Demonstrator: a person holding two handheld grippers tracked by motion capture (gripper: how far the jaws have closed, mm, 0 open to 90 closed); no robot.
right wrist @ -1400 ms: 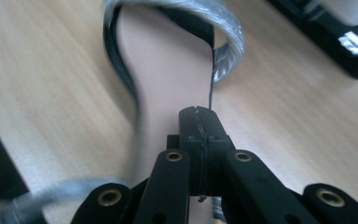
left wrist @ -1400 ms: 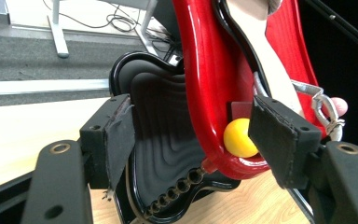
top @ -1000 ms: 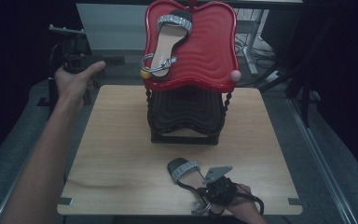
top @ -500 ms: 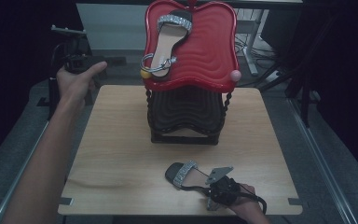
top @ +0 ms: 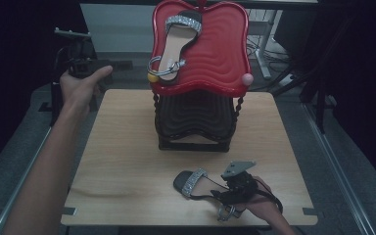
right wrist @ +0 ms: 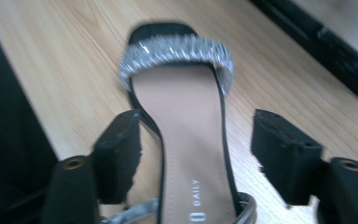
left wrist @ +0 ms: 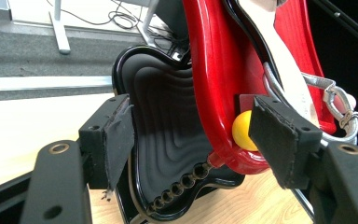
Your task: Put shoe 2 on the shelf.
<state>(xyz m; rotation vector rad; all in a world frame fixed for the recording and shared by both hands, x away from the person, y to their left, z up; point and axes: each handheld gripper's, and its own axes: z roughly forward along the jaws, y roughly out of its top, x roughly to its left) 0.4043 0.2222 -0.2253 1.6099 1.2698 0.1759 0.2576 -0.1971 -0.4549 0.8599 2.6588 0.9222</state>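
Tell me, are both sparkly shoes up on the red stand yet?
Only one. One sandal already rests on the red stand. The second sandal lies flat on the table, with the right gripper open around it, not clamped. Left to do: grip it, lift it, and set it on the stand. The left gripper waits open nearby.

The sandal point(right wrist: 186, 140) on the table has "DAILY" printed on its insole.

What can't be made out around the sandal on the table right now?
- Sandal: heel end cut off by the bottom edge of the right gripper view; in the high view, the right tongs cover it.
- Insole print: blurred, partly cut off.
- Whether the open jaws touch its sides: unclear.
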